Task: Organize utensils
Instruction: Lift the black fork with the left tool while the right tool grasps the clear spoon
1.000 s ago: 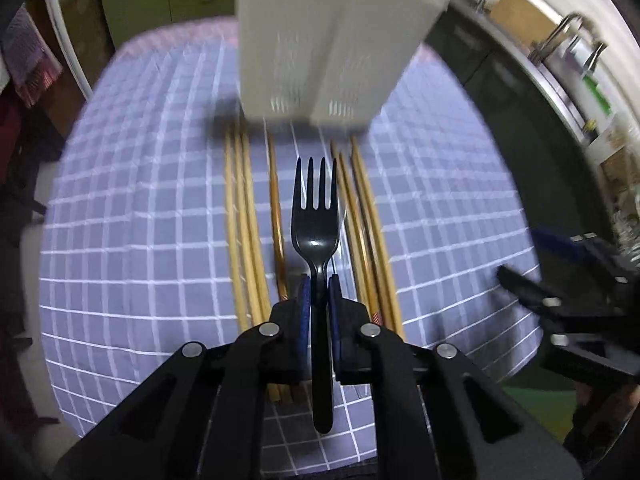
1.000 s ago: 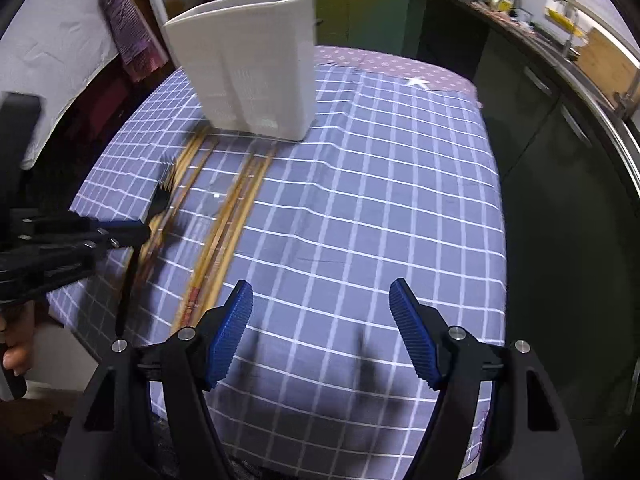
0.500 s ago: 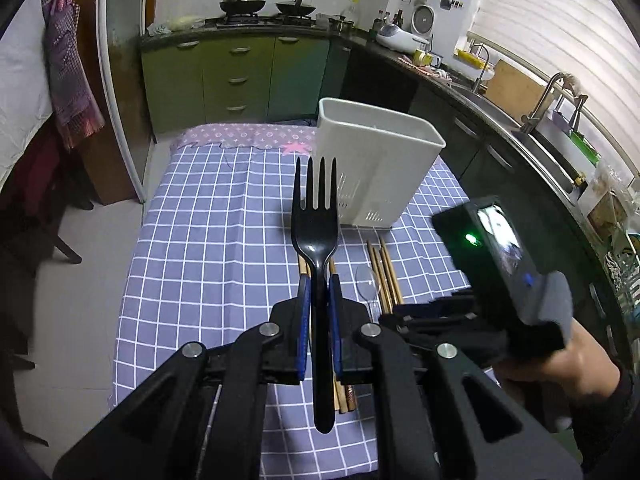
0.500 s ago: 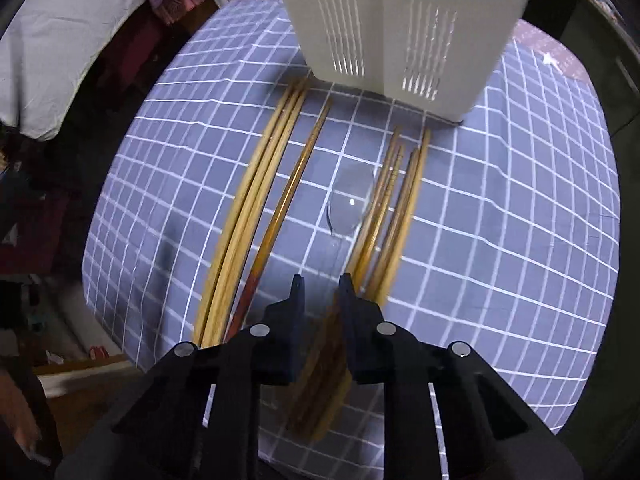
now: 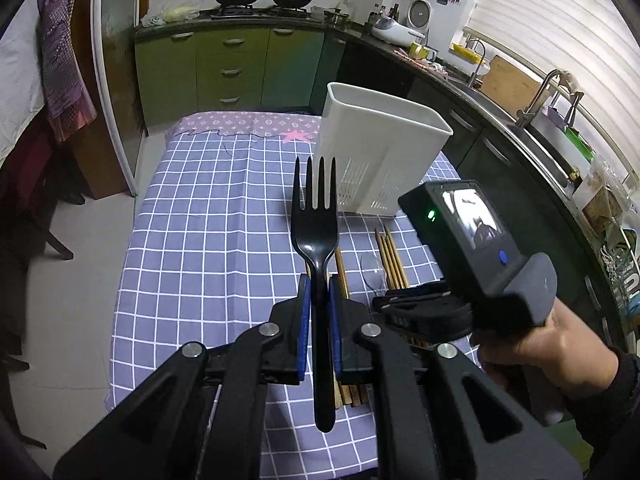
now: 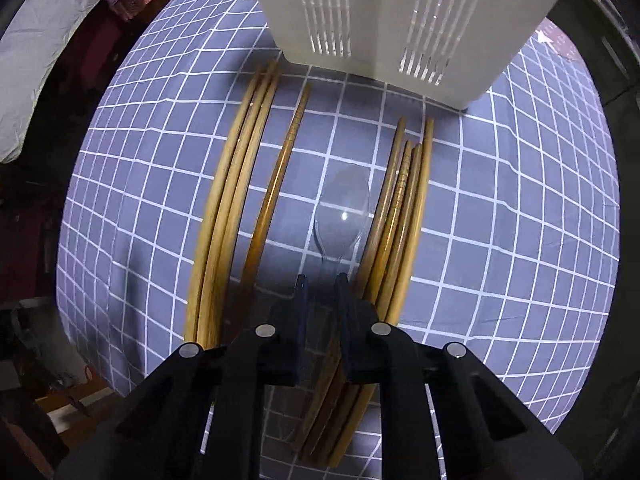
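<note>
- Holding a black plastic fork upright by its handle, left gripper is clenched on it, raised above the checked tablecloth.
- Right gripper is low at the cloth, fingers closed in around the handle of a clear plastic spoon; actual contact cannot be told.
- Spoon lies flat between two groups of wooden chopsticks, bowl toward the white utensil holder.
- Holder stands on the cloth just beyond the chopstick tips.
</note>
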Action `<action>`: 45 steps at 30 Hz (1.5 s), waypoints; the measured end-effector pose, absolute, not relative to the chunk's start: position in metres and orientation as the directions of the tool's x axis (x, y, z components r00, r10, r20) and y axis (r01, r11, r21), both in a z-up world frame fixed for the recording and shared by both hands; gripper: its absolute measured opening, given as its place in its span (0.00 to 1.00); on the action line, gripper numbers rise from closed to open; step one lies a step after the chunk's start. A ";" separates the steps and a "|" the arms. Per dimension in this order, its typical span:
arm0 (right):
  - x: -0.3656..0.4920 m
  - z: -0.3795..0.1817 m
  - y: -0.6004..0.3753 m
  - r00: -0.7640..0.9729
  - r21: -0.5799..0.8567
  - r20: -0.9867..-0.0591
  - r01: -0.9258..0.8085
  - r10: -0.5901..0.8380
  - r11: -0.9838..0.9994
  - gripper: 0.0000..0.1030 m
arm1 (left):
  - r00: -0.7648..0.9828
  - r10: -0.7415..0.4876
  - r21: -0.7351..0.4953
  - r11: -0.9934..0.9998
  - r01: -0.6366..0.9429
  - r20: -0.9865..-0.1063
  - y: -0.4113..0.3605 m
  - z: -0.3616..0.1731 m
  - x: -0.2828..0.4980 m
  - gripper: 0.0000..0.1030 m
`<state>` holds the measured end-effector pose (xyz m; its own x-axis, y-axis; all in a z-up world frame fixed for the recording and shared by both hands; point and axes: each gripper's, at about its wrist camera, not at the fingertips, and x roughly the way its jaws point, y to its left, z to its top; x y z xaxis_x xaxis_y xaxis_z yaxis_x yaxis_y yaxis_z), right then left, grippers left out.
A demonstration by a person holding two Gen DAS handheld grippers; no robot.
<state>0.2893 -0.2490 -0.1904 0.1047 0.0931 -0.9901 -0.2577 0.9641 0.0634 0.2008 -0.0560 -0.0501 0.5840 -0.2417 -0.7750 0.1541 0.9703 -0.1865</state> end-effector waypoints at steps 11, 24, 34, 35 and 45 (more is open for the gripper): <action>0.278 -0.153 -0.264 0.235 0.242 -0.923 -0.265 0.306 0.934 0.09 | 0.653 -0.257 -0.190 0.966 0.173 -0.713 -0.059 -0.019 0.211 0.09; 0.231 -0.077 -0.355 0.458 0.437 -0.701 -0.330 0.547 0.837 0.09 | 0.859 -0.339 -0.218 0.937 0.272 -0.384 -0.111 0.069 0.305 0.09; 0.238 -0.020 -0.380 0.549 0.465 -0.573 -0.393 0.608 0.793 0.09 | 0.780 -0.343 -0.187 0.939 0.288 -0.524 -0.111 0.038 0.332 0.09; 0.245 -0.011 -0.380 0.566 0.469 -0.553 -0.395 0.611 0.790 0.09 | 0.766 -0.347 -0.170 0.937 0.304 -0.541 -0.108 0.032 0.330 0.09; 0.338 0.051 -0.381 0.793 0.411 -0.408 -0.283 0.453 0.867 0.09 | 0.583 -0.311 0.183 0.749 0.636 -0.751 -0.111 -0.059 0.286 0.30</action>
